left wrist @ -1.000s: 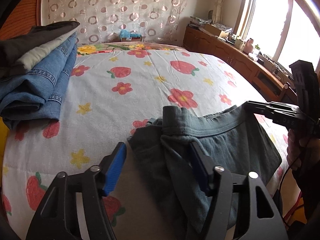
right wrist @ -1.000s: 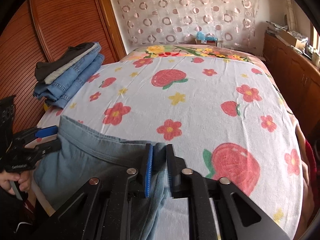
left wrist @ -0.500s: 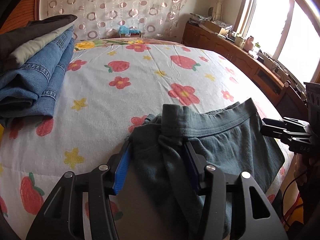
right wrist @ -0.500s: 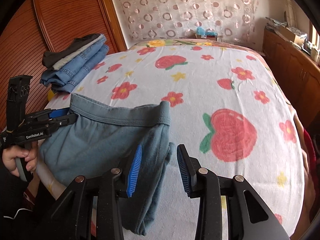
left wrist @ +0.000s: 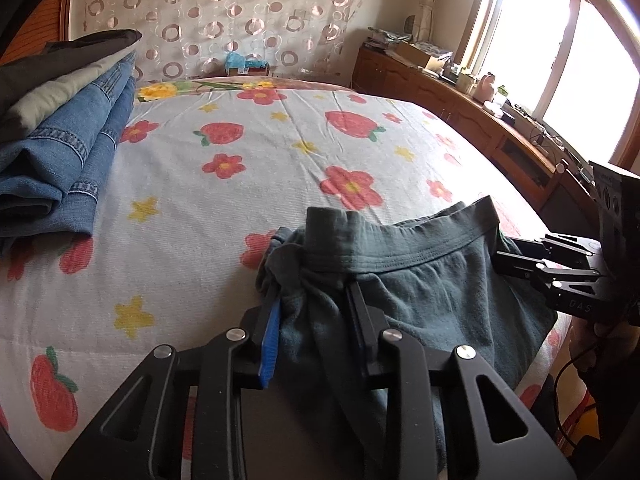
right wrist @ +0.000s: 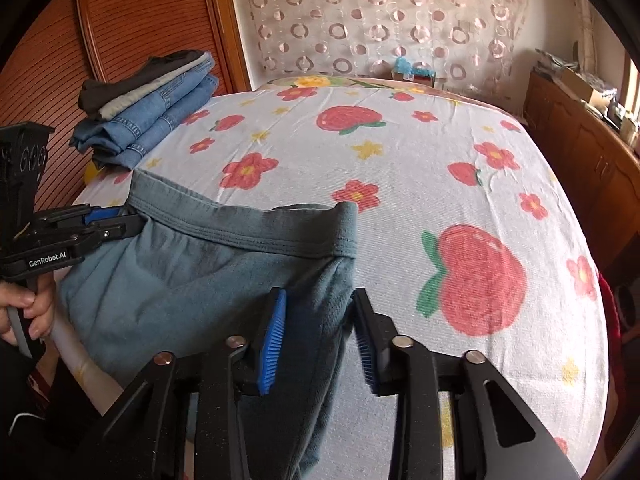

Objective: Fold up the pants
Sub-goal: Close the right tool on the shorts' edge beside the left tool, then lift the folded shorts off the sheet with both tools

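Grey-green pants [left wrist: 420, 292] lie at the near edge of the bed, waistband toward the headboard and spread flat. My left gripper [left wrist: 314, 292] is at the pants' left side. Its jaws are closing, and a bunched fold of fabric is squeezed between the blue pad and the black finger. The right wrist view shows that gripper [right wrist: 120, 218] clamped at the waistband's left corner of the pants [right wrist: 200, 280]. My right gripper [right wrist: 319, 294] straddles the right side seam below the waistband. Its jaws are closing, with cloth hanging loosely in a wide gap. From the left, the right gripper [left wrist: 500, 256] shows at the cloth's edge.
The bed [left wrist: 280, 152] wears a white sheet printed with strawberries and flowers. A stack of folded jeans and other clothes [left wrist: 60, 152] sits at its far left, also seen as the stack [right wrist: 152, 120]. A wooden cabinet [left wrist: 460, 100] runs under the window on the right.
My left jaws came in from wide apart onto the bunched fabric. My right gripper let go of the waistband, opened, slid back along the side seam, and has narrowed slightly.
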Motion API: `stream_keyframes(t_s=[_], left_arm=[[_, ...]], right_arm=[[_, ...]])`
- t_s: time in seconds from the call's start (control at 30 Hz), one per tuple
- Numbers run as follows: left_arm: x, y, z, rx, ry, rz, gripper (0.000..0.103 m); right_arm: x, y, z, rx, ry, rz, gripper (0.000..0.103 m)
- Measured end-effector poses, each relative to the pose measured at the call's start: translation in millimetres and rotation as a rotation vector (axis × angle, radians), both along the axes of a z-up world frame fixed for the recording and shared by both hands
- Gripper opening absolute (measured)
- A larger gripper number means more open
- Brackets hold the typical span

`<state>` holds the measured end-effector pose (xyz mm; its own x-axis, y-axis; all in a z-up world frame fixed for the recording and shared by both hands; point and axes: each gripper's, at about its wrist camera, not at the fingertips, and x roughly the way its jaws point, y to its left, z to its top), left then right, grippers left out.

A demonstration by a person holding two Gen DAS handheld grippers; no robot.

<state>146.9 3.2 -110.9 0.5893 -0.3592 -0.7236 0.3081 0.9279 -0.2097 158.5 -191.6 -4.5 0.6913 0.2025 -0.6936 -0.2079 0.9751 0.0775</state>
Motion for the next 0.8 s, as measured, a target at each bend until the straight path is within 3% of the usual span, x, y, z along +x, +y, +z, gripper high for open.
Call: stream_keyframes(t_s=[0.13, 0.3, 0.8], left_arm=[[-4, -4, 3, 0.005, -0.024, -0.019, 0.02], [-11, -7, 12, 0.016, -0.064, -0.031, 0.015], [-38, -15, 69, -0.019, -0.21, -0.051, 0.013]], right_arm=[[1, -2, -1, 0.022, 0.008, 0.019, 0.019], [0, 0, -1, 0.008, 0.005, 0.034, 0.013], [-40, -21, 33, 0.105, -0.147, 0.01, 0.011]])
